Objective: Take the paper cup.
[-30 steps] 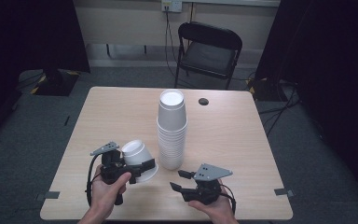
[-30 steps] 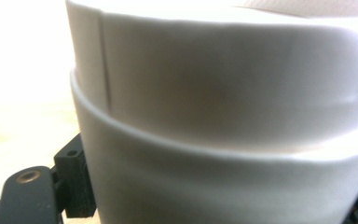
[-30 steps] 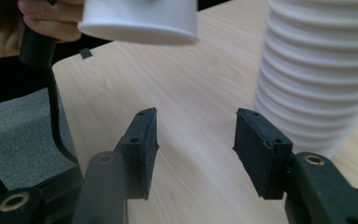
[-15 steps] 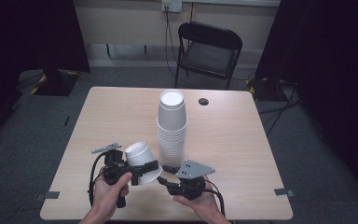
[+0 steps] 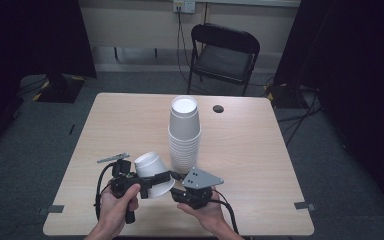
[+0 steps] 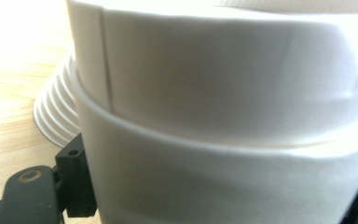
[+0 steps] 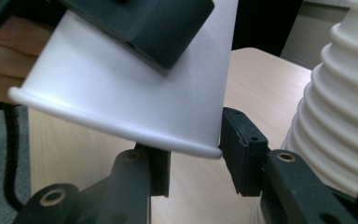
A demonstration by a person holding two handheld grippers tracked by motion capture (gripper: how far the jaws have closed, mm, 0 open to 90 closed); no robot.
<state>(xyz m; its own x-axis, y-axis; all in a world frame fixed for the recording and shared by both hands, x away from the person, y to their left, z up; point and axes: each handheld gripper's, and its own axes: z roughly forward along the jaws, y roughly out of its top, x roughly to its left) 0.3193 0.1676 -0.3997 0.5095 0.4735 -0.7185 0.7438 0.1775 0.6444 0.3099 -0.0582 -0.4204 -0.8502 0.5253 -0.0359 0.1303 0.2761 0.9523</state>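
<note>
The white paper cup (image 5: pixel 152 171) sat tilted in the lower centre of the high view, off the table, its rim turned toward the lower right. In the left gripper view a seam-like step (image 6: pixel 205 135) ran across its wall, so I judged it could be two cups nested, not one. The left gripper (image 5: pixel 147 181) was clamped on that cup, one black jaw lying across its side. The right gripper (image 5: pixel 176 181) came in from the right, and its jaws had just been closing; in the right gripper view the cup's rim (image 7: pixel 186 142) lay between the two pads, the right pad at the lip, the left one tucked just under it. Whether they were pressing yet, I couldn't tell.

Just behind, in the middle of the frame, the tall stack of cups (image 5: pixel 184 131) stood upside down on the light wood table (image 5: pixel 260 165), near the right gripper.

The risk, as I saw it: thin paper pinched at the rim could crumple, or the lip slip out if the squeeze was off-centre. A pull to the right might also knock the stack over.
</note>
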